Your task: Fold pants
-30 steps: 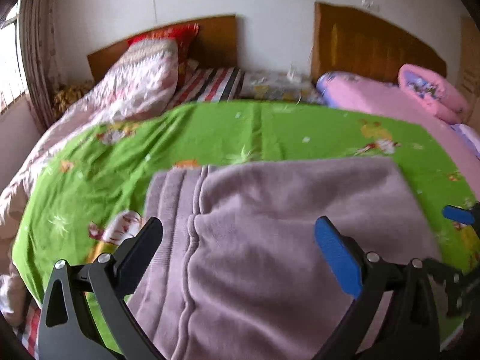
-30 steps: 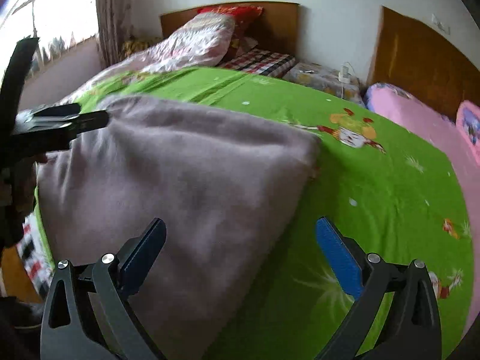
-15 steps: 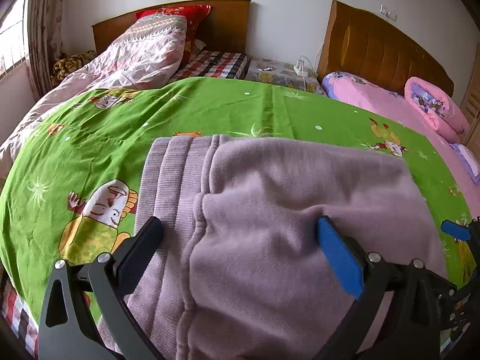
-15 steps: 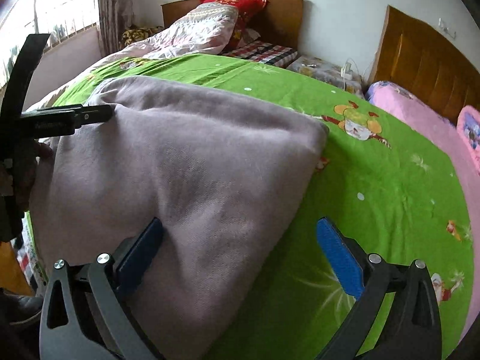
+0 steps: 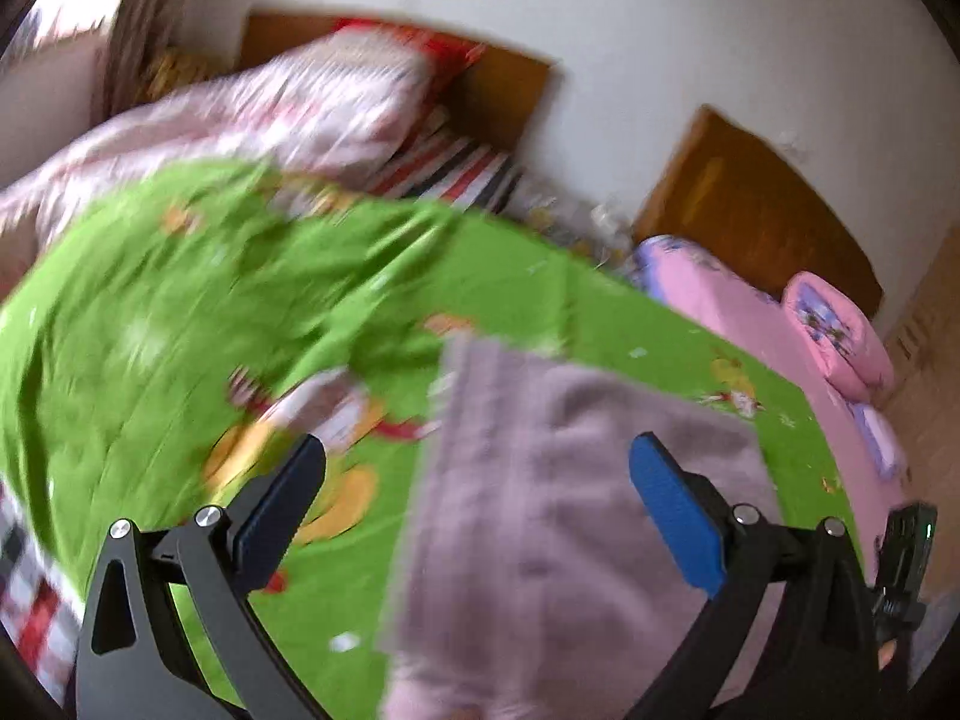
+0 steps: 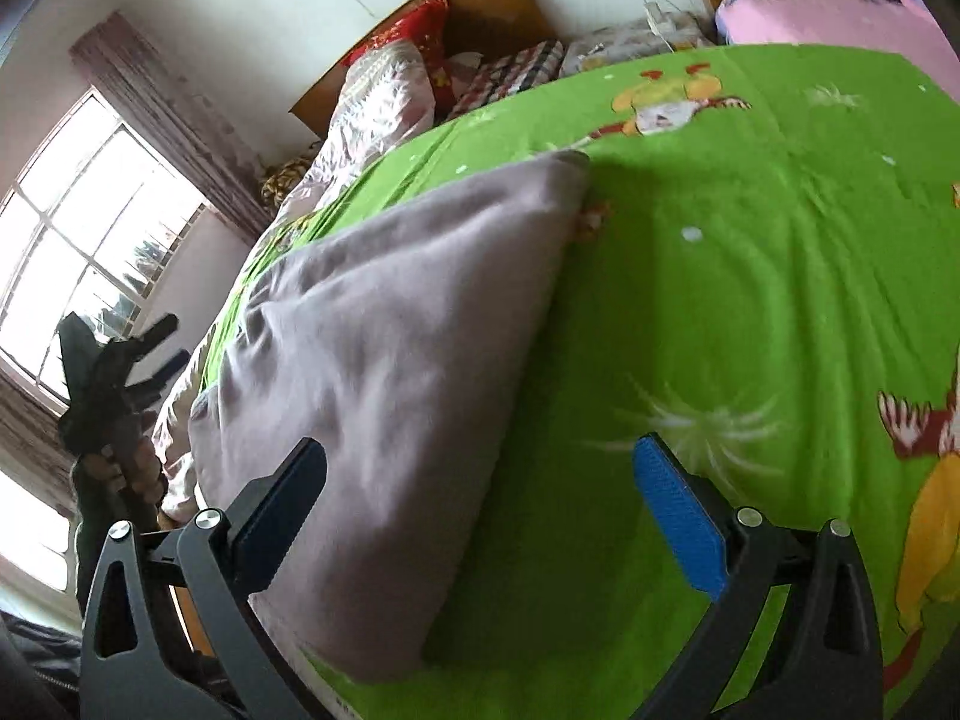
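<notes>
Now left gripper (image 5: 477,516) swung left, clear of folded pants (image 5: 576,516); view blurred. Right gripper (image 6: 480,510) tilted, straddling pants' right edge. Both spread wide, empty. Pants rest folded on green bedcover (image 6: 780,276); fold likely complete.

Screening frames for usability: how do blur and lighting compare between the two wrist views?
Left wrist view: heavy motion blur smears the green bedspread and pants; only the left hand-held gripper looks sharp. Right wrist view: mostly crisp, the window blown out, the pants casting a shadow on the bedspread; strong fisheye bending in both.
</notes>
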### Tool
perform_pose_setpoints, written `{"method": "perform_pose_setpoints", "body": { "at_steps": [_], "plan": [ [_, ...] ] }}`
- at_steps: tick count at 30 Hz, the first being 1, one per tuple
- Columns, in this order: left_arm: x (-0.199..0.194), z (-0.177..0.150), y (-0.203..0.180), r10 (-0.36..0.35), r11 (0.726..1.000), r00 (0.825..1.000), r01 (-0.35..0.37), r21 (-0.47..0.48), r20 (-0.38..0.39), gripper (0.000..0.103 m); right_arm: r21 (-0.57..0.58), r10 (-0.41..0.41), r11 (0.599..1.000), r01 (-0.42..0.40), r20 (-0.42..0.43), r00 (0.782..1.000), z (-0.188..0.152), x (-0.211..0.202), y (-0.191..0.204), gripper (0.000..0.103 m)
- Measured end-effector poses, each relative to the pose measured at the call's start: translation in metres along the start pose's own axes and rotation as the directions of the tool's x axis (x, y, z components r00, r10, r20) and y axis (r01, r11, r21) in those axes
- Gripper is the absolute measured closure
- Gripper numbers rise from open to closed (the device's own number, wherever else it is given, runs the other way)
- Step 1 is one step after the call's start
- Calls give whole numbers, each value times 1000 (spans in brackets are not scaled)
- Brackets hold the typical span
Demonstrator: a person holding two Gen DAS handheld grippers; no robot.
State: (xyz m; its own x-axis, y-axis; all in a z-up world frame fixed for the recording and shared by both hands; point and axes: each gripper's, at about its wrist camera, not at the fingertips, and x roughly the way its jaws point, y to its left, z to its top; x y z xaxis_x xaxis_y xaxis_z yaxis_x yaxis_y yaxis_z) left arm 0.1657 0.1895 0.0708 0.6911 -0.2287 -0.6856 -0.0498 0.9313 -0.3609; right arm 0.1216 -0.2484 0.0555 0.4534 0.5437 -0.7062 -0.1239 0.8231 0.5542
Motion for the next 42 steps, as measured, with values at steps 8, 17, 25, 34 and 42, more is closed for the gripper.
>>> {"method": "perform_pose_setpoints", "body": {
  "at_steps": [8,17,25,34,42],
  "plan": [
    [-9,-5,25,-37,998,999,35,-57,-25,2,-66,-64,996,67,50,997,7,-1,20,5],
    [27,-36,-76,64,932,998,-55,358,-13,2,-389,-51,921,29,-46,998,1,47,95,5],
    [50,-47,-51,97,962,993,-77,262,-65,1,-394,-131,910,129,20,991,-8,27,84,5],
    [3,-59,-75,175,930,982,-188,317,70,2,-271,-167,940,208,169,971,-23,-19,76,5],
    [-19,-68,-79,153,932,983,-178,315,104,2,-294,-269,902,317,193,944,-37,2,89,5]
  ]
}}
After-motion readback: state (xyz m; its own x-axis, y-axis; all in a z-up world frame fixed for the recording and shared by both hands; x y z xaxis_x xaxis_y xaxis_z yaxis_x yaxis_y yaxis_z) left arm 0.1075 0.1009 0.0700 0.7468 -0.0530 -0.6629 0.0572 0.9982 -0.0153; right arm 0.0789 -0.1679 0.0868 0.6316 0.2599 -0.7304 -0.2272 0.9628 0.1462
